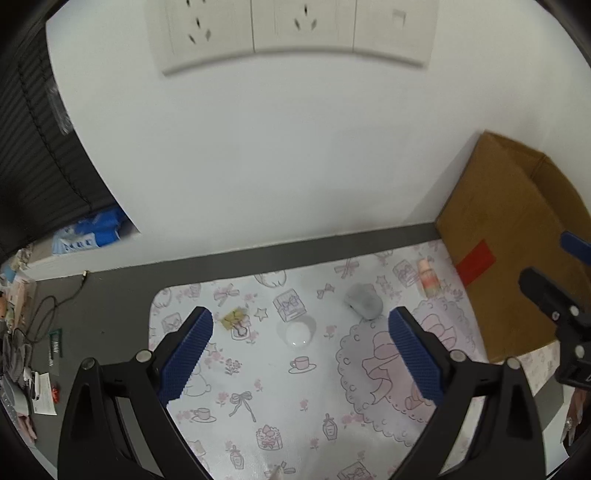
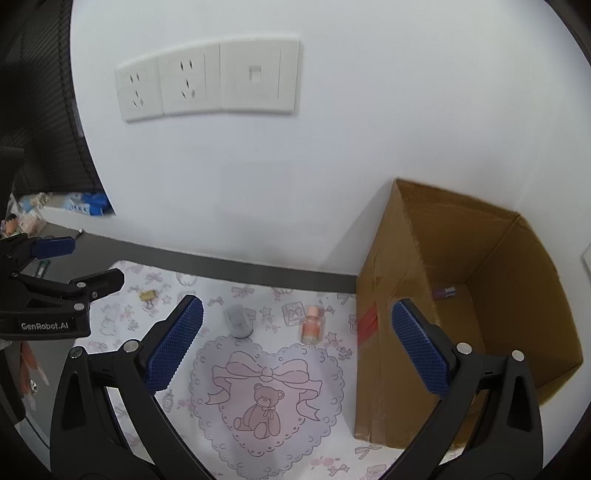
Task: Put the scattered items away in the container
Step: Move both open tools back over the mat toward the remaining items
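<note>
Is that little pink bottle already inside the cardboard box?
No, the pink bottle lies on the patterned mat, just outside the cardboard box.

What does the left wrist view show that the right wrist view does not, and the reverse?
Only the left wrist view shows the clear round lid lying on the mat. Only the right wrist view looks inside the cardboard box, where a small item lies on the bottom. Both show the gray mouse, the pink bottle, the small yellow clip, the patterned mat and the wall sockets. Both claws are open.
</note>
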### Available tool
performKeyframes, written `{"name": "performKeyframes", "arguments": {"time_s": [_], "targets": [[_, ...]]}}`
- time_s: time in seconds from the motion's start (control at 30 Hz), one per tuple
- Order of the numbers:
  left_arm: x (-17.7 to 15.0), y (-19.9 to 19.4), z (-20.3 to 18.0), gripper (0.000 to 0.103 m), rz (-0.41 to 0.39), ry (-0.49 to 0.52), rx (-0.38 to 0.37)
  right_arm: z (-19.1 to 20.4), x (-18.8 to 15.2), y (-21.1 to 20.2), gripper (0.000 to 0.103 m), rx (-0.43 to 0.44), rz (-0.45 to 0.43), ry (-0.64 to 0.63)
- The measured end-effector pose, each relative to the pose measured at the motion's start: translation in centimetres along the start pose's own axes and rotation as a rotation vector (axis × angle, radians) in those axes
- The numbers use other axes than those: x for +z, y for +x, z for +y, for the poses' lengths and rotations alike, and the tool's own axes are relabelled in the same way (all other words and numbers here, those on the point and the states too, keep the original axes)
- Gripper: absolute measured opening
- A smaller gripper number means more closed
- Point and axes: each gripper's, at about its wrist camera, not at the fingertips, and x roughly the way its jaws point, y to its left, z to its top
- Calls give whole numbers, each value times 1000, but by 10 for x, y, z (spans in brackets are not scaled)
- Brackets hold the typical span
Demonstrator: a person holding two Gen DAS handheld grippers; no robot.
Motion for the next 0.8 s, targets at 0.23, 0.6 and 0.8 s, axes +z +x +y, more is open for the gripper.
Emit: {"name": "performKeyframes", "arguments": {"time_s": [0.23,0.6,0.8], "targets": [[-20,71,2,96,76,-30,-15,-1,-22,68,103,4,74,8],[-50,148,0,96,156,-37,25,0,-60,158,103,-6,154,11],[-62,164,0,96,171,-53,24,-3,-76,189,103,-7,194,7]]}}
